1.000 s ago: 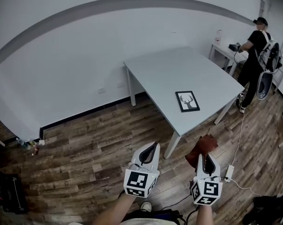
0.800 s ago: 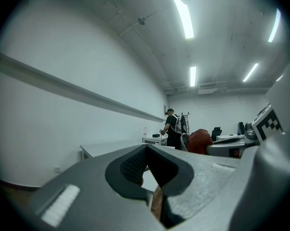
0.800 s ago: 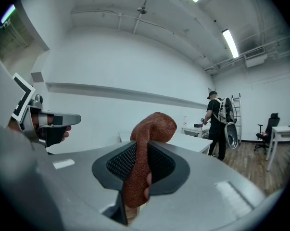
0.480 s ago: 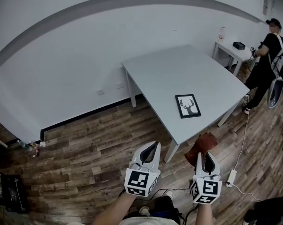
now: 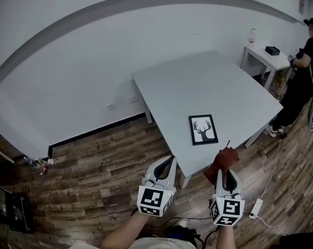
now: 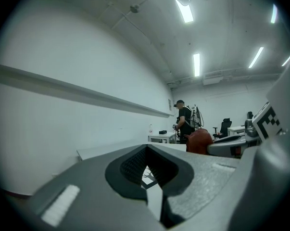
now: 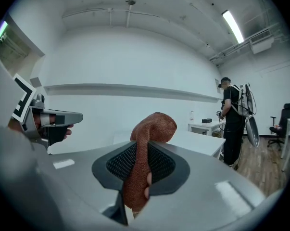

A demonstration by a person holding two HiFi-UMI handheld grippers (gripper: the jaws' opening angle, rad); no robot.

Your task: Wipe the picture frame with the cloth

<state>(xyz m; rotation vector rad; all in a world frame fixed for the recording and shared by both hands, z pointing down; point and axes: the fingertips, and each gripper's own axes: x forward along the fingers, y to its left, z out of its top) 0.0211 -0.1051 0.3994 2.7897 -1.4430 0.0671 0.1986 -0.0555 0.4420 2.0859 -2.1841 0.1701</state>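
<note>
**Closing on the table, no wiping yet**

Head view: picture frame (image 5: 203, 129) lies flat on the grey table (image 5: 208, 82), close to the near edge. It sits lower and nearer in shot than a second ago, so the operator has been walking in. Both grippers are held out over the wood floor, short of the table edge. Left gripper (image 5: 170, 160) has its tips together and carries nothing. Right gripper (image 5: 227, 171) is clamped on the rust-brown cloth (image 5: 223, 161), which bunches up past the tips. A second person (image 5: 305, 71) stands far right by a small side table (image 5: 268, 56) and has drifted further towards the picture's edge.

Left gripper view: jaws drawn in to a sliver, nothing between them. The frame's deer print shows through that sliver, ahead on the table. Cloth and right gripper show at right.

Right gripper view: pads pinch the cloth mid-fold, with a wad standing above and a tail hanging below. The grip looks firm.

My read: approach phase, cloth and frame well apart, no contact. Next comes a reach over the table edge. The free left claw could steady the frame, which looks light enough to slide.
</note>
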